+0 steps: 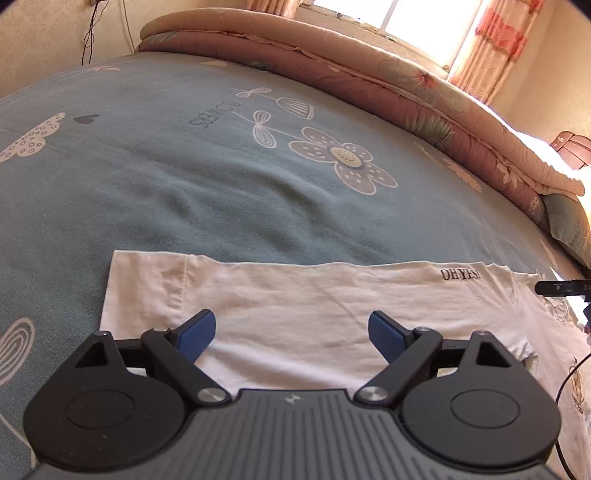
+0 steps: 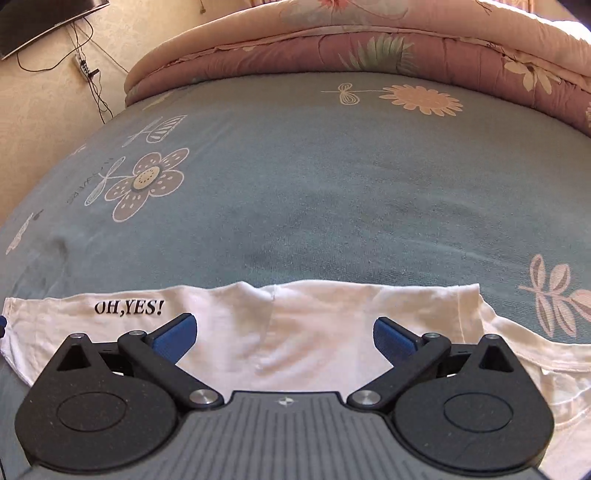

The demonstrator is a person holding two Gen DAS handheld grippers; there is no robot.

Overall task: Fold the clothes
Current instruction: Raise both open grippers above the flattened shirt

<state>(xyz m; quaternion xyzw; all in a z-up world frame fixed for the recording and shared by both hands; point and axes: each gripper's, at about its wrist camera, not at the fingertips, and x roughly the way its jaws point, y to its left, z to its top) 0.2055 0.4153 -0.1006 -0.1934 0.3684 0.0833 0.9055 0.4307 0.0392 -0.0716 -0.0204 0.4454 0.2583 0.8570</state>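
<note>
Both tools, left tool (image 1: 291,332) and right tool (image 2: 284,334), gape wide, seemingly above the white T-shirt (image 1: 314,295).

My left tool (image 1: 291,332) hangs over a white shirt (image 1: 314,306) with its blue pads (image 1: 195,334) spread wide and nothing between them; the shirt lies flat on the bed (image 1: 166,177), folded into a long band across my view; one sleeve (image 1: 144,291) lies at the left end, and black lettering (image 1: 460,274) sits near the far edge toward the right; beyond it the grey-blue sheet with printed flowers runs up to a folded pink quilt (image 1: 332,62) along the far side; behind that, a bright window (image 1: 424,18) with patterned curtains (image 1: 506,33); at the right edge, the black tip of my other tool (image 1: 561,288) shows just above the shirt.
</note>
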